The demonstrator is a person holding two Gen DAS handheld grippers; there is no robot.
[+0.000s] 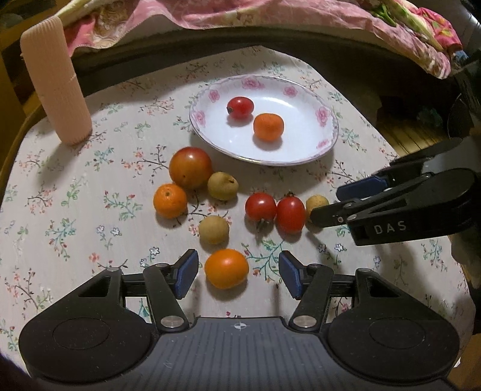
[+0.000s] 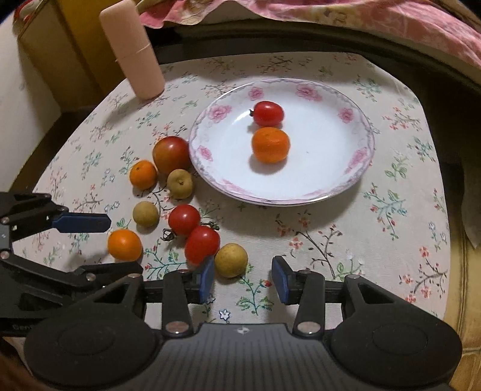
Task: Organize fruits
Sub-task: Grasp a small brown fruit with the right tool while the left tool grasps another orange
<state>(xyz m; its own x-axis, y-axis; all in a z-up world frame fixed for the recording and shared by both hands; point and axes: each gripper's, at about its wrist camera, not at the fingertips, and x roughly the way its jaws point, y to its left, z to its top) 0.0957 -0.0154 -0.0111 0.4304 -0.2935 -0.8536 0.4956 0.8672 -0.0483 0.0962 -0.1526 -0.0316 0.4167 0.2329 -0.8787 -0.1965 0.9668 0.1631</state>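
Two fruits are on the plate [image 2: 207, 150] so far: a red cherry tomato [image 2: 268, 113] toward the back and a small orange [image 2: 270, 144] right in front of it, looks like they're touching or nearly so. Plate is white with pink roses round the rim, sitting on a floral tablecloth [image 2: 375, 240].

Everything else is loose on the cloth beside the plate. From my left wrist cam I've got a big reddish tomato [image 1: 190, 167] with a second orange [image 1: 170, 200] and a brownish-green longan [image 1: 222, 185] snug against it, another longan [image 1: 213, 229] nearer me, then two red tomatoes [image 1: 260, 207] [image 1: 290, 214] side by side, with a yellowish longan [image 1: 316, 204] at the right end of that row.

My left gripper [image 1: 238, 272] has its fingers spread wide on either side of a third orange [image 1: 226, 268], with a gap on each side, so not gripping. My right gripper [image 2: 243, 278] is spread open too; the yellowish longan sits just beyond its left fingertip [image 2: 206, 278], which seems to be right up against the nearer tomato.

A pink ribbed cylinder [image 1: 55, 81] stands upright at the far left of the table, well apart from the fruit. Pink flowery fabric [image 1: 270, 15] is bunched up behind the table.
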